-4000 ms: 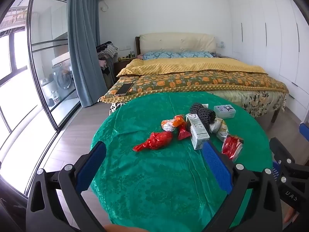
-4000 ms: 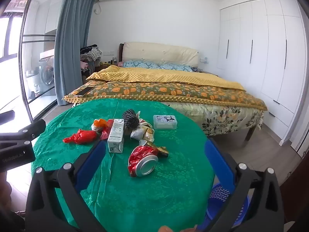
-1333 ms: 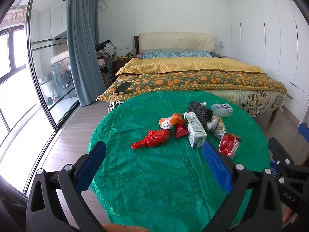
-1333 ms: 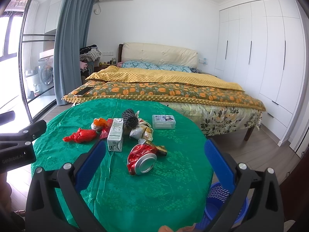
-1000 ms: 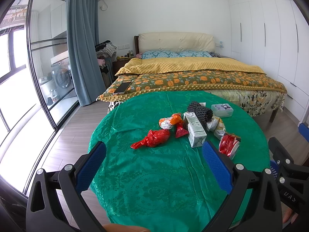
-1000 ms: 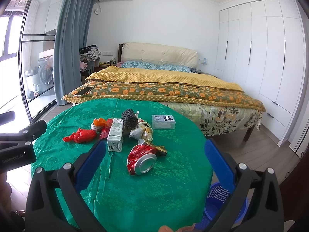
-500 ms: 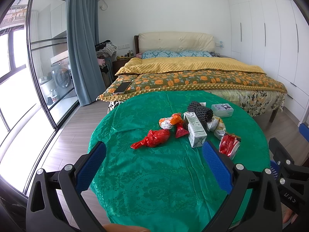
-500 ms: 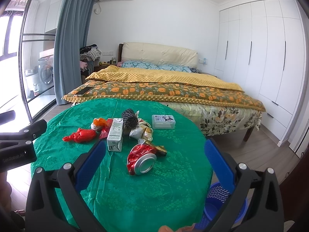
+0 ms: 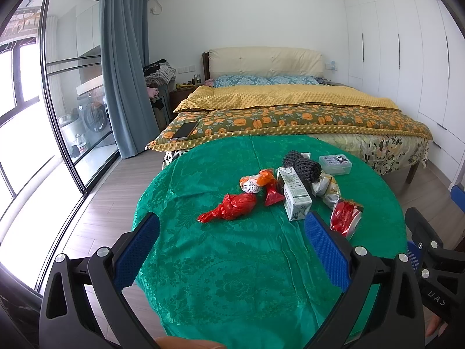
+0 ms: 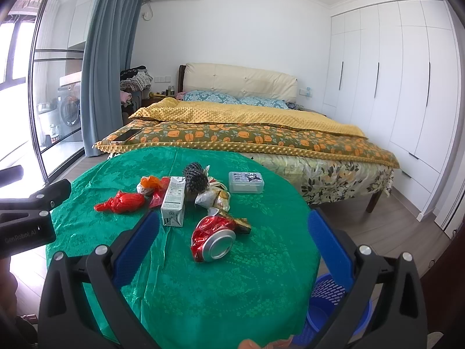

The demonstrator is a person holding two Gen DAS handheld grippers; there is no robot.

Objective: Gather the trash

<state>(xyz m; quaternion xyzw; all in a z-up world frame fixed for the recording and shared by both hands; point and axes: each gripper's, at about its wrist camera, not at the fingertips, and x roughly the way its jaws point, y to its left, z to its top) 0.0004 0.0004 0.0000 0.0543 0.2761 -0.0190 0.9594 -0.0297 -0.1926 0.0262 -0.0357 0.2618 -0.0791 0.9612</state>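
Both claws are held above the near edge of a round bench (image 10: 247,288) draped in green cloth. The left claw (image 9: 232,244) is spread wide with nothing between its blue pads, and the right claw (image 10: 232,242) is likewise spread wide and empty. The trash is clustered on the far half of the bench: a crushed red can (image 10: 213,242) lies on its side nearest the right claw, with a white milk carton (image 10: 173,200) lying just left of it. A crumpled red wrapper (image 10: 122,202) is seen further left, apart from the carton. Behind the carton a black foam net (image 10: 196,181) and crinkled snack wrappers (image 10: 216,199) are bunched together. A clear plastic box (image 10: 246,182) sits to the right of these. A blue basket (image 10: 334,305) stands on the floor beside the bench, below the right claw. A bed (image 10: 247,133) is seen beyond the bench
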